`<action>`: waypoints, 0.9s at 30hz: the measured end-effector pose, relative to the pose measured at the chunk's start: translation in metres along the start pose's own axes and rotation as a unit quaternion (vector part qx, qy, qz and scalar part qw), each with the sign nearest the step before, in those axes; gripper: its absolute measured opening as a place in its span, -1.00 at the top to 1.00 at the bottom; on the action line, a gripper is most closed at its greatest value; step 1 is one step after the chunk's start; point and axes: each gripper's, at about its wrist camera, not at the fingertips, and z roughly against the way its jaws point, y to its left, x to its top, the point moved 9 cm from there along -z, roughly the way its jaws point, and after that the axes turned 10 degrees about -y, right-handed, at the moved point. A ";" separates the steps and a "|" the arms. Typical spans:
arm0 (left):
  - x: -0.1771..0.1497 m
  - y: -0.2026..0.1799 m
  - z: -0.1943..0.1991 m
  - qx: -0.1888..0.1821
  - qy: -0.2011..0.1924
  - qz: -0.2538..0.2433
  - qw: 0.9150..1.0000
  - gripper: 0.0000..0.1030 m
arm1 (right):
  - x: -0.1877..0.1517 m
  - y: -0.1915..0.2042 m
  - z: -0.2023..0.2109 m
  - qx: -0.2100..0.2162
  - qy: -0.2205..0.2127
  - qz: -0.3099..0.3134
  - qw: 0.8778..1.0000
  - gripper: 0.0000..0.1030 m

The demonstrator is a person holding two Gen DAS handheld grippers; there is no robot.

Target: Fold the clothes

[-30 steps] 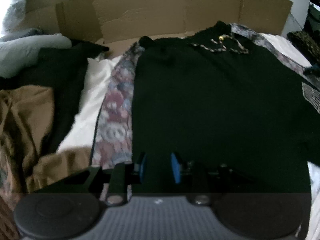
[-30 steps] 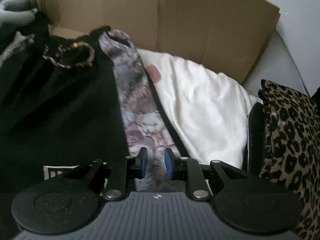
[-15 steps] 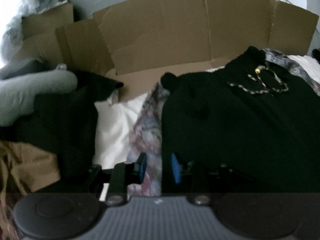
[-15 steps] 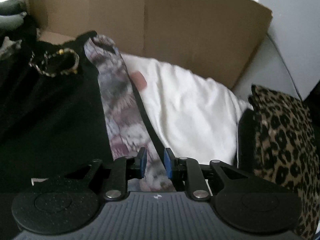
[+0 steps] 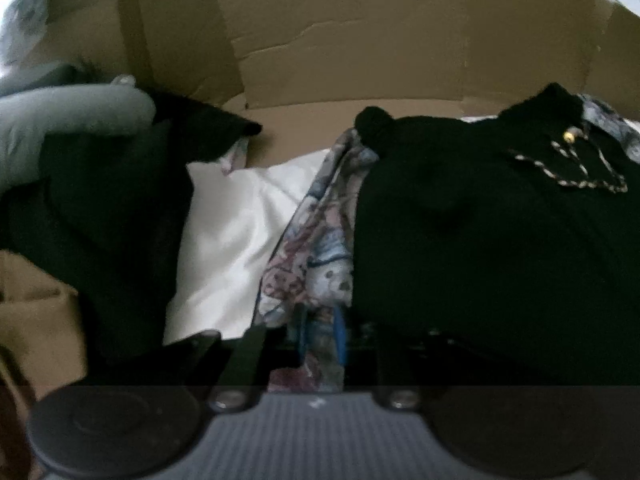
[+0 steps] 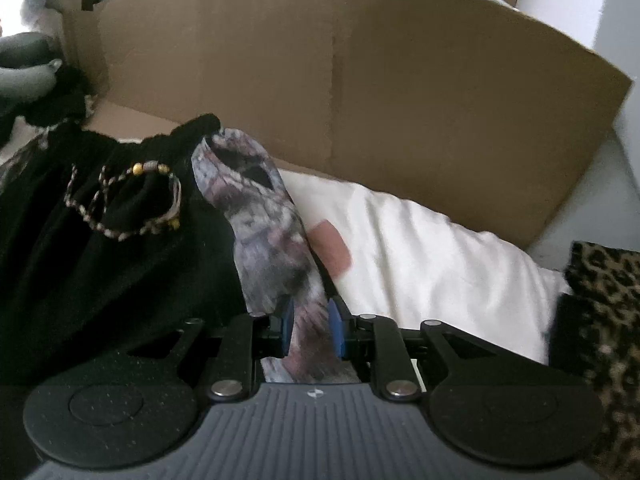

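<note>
A black top with a beaded neckline (image 5: 480,232) (image 6: 100,264) lies spread over a printed floral garment (image 5: 316,256) (image 6: 268,240) on a white sheet. My left gripper (image 5: 320,336) is low at the black top's left edge. It stands open, with the printed fabric lying between its blue pads. My right gripper (image 6: 310,328) is at the top's right edge, also open, with a strip of the same printed fabric running between its pads. I cannot tell whether either set of pads touches the cloth.
A cardboard wall (image 5: 360,52) (image 6: 360,92) stands along the back. Dark clothes (image 5: 100,208), a grey roll (image 5: 68,108) and brown cloth (image 5: 36,320) pile up at the left. A leopard-print piece (image 6: 600,320) sits at the right on the white sheet (image 6: 440,256).
Both grippers have moved forward and lower onto the printed fabric beside the black top. The left one's pads stand a little closer together than before.
</note>
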 end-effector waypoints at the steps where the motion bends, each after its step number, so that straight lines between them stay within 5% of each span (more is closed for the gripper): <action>1: -0.001 0.001 -0.001 0.001 0.000 0.007 1.000 0.68 | 0.002 0.004 -0.005 0.001 0.000 0.004 1.000 0.51; 11: 0.008 0.016 0.004 -0.002 -0.026 0.058 0.998 0.68 | 0.021 0.026 -0.047 0.007 0.009 0.044 0.999 0.66; 27: 0.035 -0.005 -0.023 -0.021 -0.033 0.050 0.998 0.68 | 0.051 0.054 -0.063 0.033 -0.019 0.015 0.999 0.66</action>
